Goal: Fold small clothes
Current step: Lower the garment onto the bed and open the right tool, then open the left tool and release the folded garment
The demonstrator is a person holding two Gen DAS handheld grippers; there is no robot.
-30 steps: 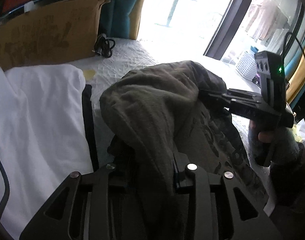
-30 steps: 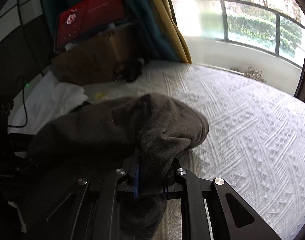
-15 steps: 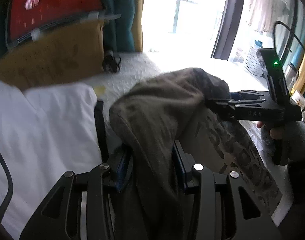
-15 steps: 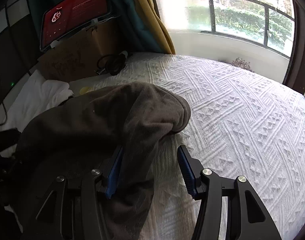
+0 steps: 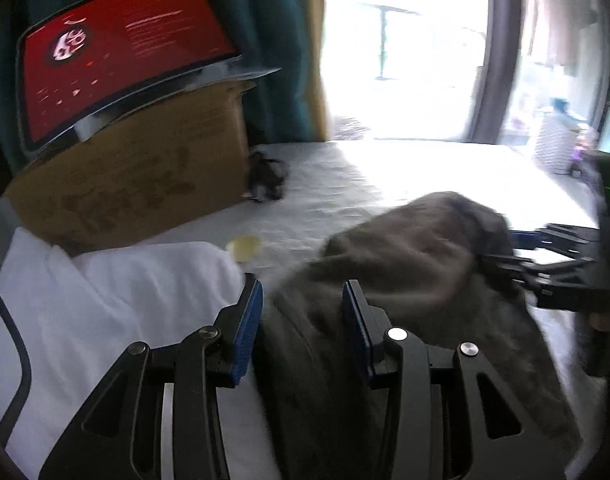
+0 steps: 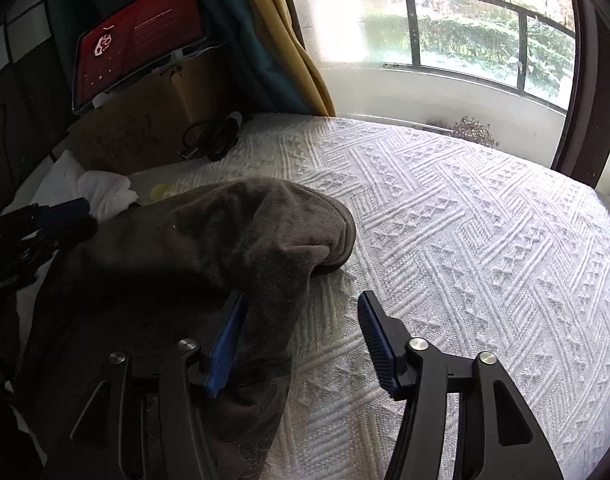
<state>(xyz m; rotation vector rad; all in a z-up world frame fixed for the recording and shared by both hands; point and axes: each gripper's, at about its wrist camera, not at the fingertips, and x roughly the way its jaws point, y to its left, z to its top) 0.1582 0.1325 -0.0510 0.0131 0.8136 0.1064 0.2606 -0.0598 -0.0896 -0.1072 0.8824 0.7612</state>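
The left gripper (image 5: 303, 300) hovers, jaws apart, over the grey garment (image 5: 405, 280) on the bed (image 5: 345, 184).

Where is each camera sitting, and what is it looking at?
Left wrist: sits on the left claw, looking down its open blue fingers at the grey garment and white cloth; the right claw and a hand show at right.
Right wrist: sits on the right claw, its jaws opening, facing the bedspread and window; the left claw shows at left.
Both share: the garment, cardboard box, red screen.
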